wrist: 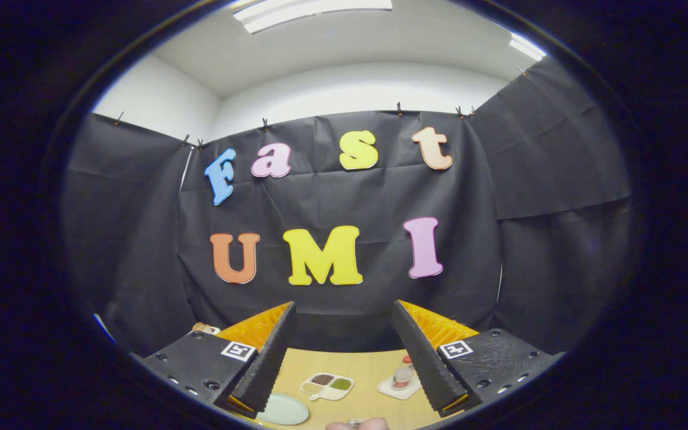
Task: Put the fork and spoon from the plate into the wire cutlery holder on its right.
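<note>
My gripper (344,313) is held high and level, its two fingers spread wide apart with nothing between them. Far below them lies the wooden table (368,364). A pale round plate (284,411) sits on it close to the left finger; I cannot make out a fork or spoon on it. At the very bottom, between the fingers, a bit of a person's hand (359,424) shows with something small and shiny beside it.
A white divided dish (327,385) with dark and green fillings sits on the table between the fingers. A small bottle (404,371) stands on a white square coaster (399,388) by the right finger. Black cloth walls close the booth behind.
</note>
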A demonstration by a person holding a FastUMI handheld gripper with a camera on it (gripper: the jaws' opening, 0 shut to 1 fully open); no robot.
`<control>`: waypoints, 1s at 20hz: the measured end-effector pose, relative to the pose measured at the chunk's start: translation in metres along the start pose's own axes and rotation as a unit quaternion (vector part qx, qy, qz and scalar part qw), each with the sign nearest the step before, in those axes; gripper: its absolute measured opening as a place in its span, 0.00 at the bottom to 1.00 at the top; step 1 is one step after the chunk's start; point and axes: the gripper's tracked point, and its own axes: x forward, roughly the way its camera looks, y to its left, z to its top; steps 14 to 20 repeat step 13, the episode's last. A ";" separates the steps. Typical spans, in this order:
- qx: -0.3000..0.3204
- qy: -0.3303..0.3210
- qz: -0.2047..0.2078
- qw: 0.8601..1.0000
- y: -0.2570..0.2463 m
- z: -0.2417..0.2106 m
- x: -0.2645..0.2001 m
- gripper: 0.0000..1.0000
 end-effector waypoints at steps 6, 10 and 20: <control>0.016 0.014 0.006 1.000 0.003 -0.007 -0.006 0.95; 0.001 -0.004 0.010 1.000 0.010 0.004 -0.005 0.95; 0.006 -0.006 0.017 1.000 0.017 0.006 -0.008 0.95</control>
